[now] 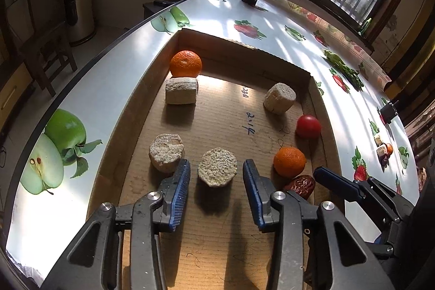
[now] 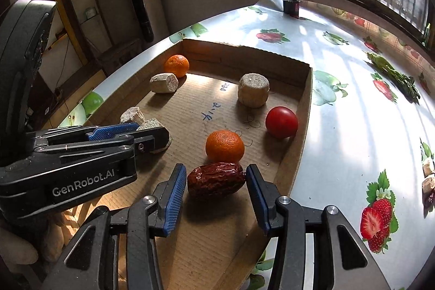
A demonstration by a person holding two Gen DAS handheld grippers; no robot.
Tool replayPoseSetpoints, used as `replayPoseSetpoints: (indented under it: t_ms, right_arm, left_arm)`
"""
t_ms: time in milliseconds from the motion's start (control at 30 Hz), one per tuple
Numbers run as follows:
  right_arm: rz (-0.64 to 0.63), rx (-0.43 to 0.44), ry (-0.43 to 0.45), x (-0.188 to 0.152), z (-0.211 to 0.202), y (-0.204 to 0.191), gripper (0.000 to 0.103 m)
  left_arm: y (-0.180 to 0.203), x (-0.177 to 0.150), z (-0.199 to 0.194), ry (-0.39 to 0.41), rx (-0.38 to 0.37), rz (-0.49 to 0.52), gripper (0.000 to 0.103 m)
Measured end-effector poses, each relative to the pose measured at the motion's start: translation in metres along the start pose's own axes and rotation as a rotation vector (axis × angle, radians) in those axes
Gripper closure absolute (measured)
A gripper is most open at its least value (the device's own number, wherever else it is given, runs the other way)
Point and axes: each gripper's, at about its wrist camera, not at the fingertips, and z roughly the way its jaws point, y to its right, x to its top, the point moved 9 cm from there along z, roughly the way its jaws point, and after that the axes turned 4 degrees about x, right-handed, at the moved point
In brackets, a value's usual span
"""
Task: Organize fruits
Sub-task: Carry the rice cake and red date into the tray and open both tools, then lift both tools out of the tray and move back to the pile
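A shallow cardboard tray (image 1: 272, 56) lies on the table. My left gripper (image 1: 216, 164) stands open low over it, with a round beige porous chunk (image 1: 217, 170) between the pads and a small gap on each side. A second chunk (image 1: 166, 152) sits just left of it. My right gripper (image 2: 215, 167) is open around a wrinkled red date (image 2: 216, 178) that rests on the tray floor, pads close to its ends. An orange (image 2: 224, 146) lies just beyond the date and a tomato (image 2: 281, 122) sits by the right wall.
Another orange (image 1: 186, 64) and two more beige chunks (image 1: 181, 94) (image 1: 280, 97) lie toward the tray's far end. The fruit-print tablecloth (image 2: 353, 127) spreads right of the tray. A small dark jar (image 2: 291, 4) stands at the table's far edge. Windows run behind.
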Motion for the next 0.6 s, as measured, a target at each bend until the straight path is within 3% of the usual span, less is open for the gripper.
replayPoseSetpoints:
  t_ms: [200,367,600]
  right_arm:
    - [0.062,0.025,0.047,0.004,-0.030,0.010,0.034]
    - [0.236,0.113,0.060,-0.016,-0.063,0.035,0.028]
    - [0.611,0.466,0.028,-0.060,-0.098,0.060,0.028]
  left_arm:
    - [0.003,0.000,-0.036,0.082,-0.011,-0.018,0.053]
    - [0.013,-0.006,-0.067,0.164,0.011,0.004,0.052]
    - [0.042,-0.021,-0.098,0.243,0.024,0.062,0.052]
